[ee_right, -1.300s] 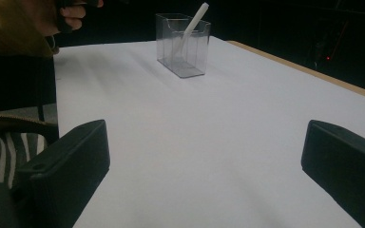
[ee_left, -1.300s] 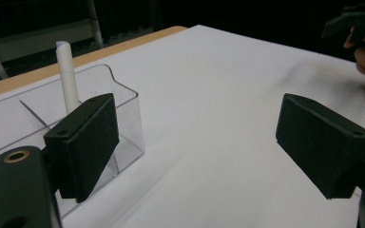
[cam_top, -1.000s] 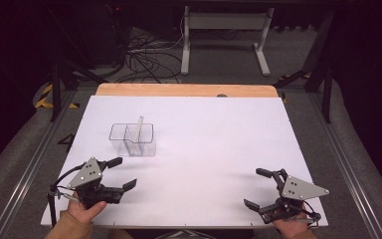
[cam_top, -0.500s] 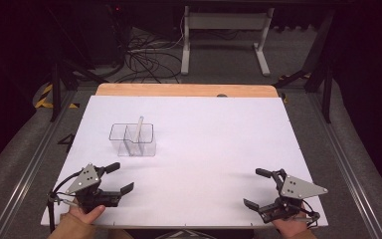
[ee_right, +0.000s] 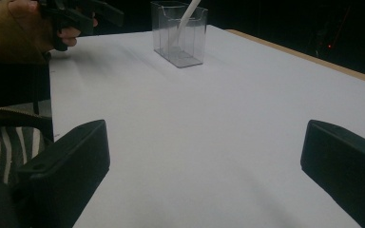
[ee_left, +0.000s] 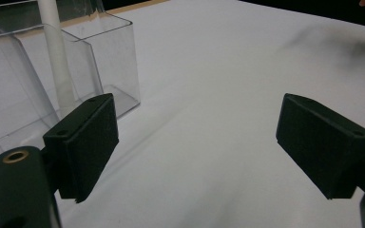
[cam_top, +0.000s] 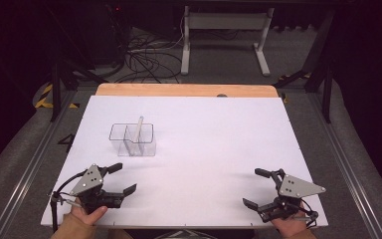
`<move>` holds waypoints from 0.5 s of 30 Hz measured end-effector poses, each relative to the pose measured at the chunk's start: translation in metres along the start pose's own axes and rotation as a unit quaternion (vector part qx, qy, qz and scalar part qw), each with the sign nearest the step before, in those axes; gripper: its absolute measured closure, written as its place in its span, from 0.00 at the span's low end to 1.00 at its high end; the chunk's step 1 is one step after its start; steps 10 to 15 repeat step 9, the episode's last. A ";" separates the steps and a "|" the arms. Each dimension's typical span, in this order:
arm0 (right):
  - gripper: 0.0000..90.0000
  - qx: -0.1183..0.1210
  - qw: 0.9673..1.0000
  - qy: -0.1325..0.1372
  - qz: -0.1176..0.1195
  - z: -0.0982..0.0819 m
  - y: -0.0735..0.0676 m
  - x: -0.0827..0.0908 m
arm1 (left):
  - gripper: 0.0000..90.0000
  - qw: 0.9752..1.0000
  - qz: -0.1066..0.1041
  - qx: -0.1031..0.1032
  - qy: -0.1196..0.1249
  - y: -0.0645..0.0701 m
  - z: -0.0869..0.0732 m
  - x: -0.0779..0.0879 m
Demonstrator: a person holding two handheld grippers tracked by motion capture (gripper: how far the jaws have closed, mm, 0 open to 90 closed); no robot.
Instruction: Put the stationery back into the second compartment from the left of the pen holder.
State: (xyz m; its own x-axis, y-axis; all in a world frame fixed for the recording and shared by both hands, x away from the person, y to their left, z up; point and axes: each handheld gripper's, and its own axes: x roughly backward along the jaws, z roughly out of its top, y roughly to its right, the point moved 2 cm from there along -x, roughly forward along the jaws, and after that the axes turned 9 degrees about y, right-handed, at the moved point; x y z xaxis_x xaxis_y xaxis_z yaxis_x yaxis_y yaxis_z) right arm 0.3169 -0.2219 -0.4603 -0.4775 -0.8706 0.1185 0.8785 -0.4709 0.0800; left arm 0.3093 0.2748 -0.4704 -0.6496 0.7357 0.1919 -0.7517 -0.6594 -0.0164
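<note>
A clear plastic container [cam_top: 133, 139] with two compartments stands left of centre on the white table [cam_top: 214, 134]. A white tube [cam_top: 139, 127] leans in it, tilted. My left gripper [cam_top: 124, 178] is open and holds nothing, near the front left corner, a short way in front of the container. In the left gripper view the container [ee_left: 104, 57] and tube [ee_left: 57, 66] lie just past the left jaw of that gripper [ee_left: 204, 142]. My right gripper [cam_top: 252, 187] is open and holds nothing, near the front right corner. In the right gripper view the container [ee_right: 180, 38] stands far beyond that gripper [ee_right: 204, 171].
A wooden strip [cam_top: 179, 90] runs along the table's far edge. Metal rails flank both sides, and beyond are a dark floor, cables [cam_top: 144, 55] and a stand's white legs [cam_top: 224, 30]. The other hand [ee_right: 24, 23] shows at the right gripper view's upper left.
My left gripper has shifted slightly back toward the table's near edge and stays open. The right gripper and the container have not moved.
</note>
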 end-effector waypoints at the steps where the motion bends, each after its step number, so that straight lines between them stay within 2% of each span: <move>1: 0.03 0.000 1.000 -0.001 0.000 0.000 0.000 0.000 | 0.16 1.000 0.001 -0.001 0.000 0.000 0.000 0.000; 7: 0.03 0.000 1.000 0.000 0.001 0.000 0.000 0.000 | 0.16 1.000 0.002 0.007 0.005 0.000 0.001 0.001; 9: 0.03 -0.001 1.000 -0.001 0.001 0.000 0.000 0.000 | 0.16 1.000 0.002 0.017 0.007 0.000 0.001 0.002; 15: 0.03 -0.001 1.000 -0.001 0.001 0.000 0.000 0.000 | 0.16 1.000 0.002 0.017 0.007 0.000 0.001 0.002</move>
